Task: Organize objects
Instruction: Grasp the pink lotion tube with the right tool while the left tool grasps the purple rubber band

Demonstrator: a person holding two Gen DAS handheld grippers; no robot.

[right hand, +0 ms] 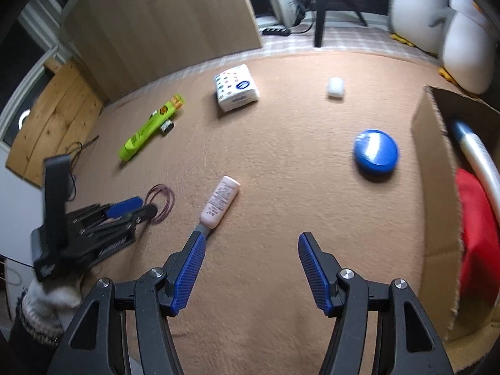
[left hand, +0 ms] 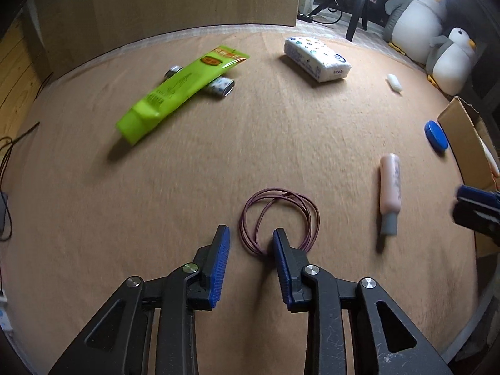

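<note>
A purple wire coil (left hand: 279,215) lies on the tan carpet, and its left edge runs between the fingers of my left gripper (left hand: 251,234). The pads stand apart and do not press on it. From the right wrist, that gripper (right hand: 147,205) reaches the coil (right hand: 162,201) from the left. My right gripper (right hand: 252,239) is open and empty, with its left fingertip by the grey cap of a lying pink bottle (right hand: 220,201). A blue round tin (right hand: 376,152) lies beside an open cardboard box (right hand: 434,168).
Farther off on the carpet are a green tube (left hand: 178,93) lying across a small can (left hand: 223,86), a tissue pack (left hand: 315,59) and a small white object (left hand: 394,82). The box holds something red (right hand: 478,237) and a white tube (right hand: 478,156). Plush penguins (right hand: 462,40) sit behind it.
</note>
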